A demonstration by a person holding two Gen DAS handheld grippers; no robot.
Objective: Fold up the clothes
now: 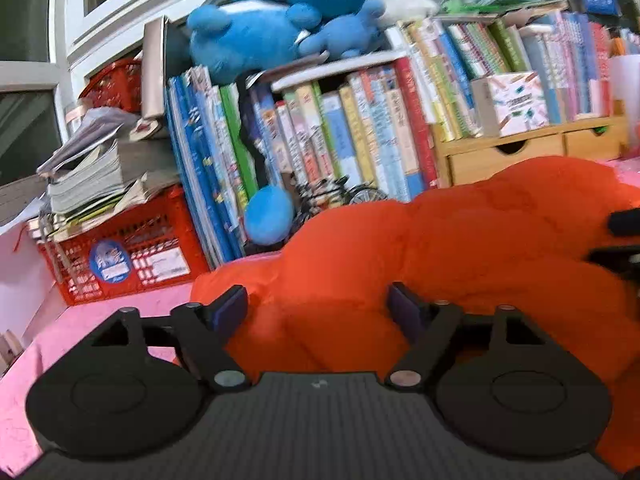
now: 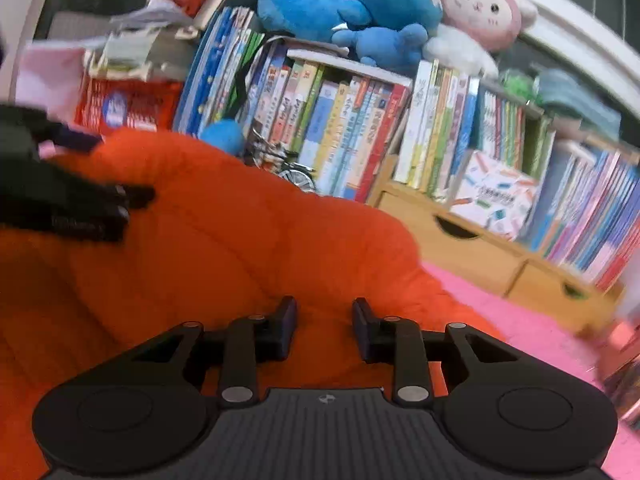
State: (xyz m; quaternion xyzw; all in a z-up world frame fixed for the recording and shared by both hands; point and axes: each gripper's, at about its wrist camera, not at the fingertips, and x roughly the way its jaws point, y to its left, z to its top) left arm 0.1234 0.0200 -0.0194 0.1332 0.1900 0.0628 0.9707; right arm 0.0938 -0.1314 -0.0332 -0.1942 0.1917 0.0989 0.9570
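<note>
- Pink cover (image 1: pixel 100 328) over the work surface; runs along the foot of the book wall at the back.
- Books (image 1: pixel 360 128): upright rows packed edge to edge across the back, some standing on a wooden drawer unit (image 1: pixel 508 156).
- Orange padded garment (image 1: pixel 440 248): bunched in a puffy heap on the pink cover, in front of the books, filling the middle of both wrist views. Not flat; fold lines can't be read.
- Blue plush toys (image 1: pixel 272 20) piled on top of the books; pink rabbit plush (image 2: pixel 484 12) beside them in the right wrist view.
- Red crate (image 1: pixel 120 256) at far left, loose papers stacked on it.
- Left gripper (image 1: pixel 316 304): jaws spread wide, garment between and below the pads, no pinch visible. Its body also shows at the left edge of the right wrist view (image 2: pixel 104 200), against the heap.
- Right gripper (image 2: pixel 324 320): jaws narrow but a clear gap between the pads, orange fabric showing through it; pads not pressing on the cloth.
- Heavy motion blur in both views.
</note>
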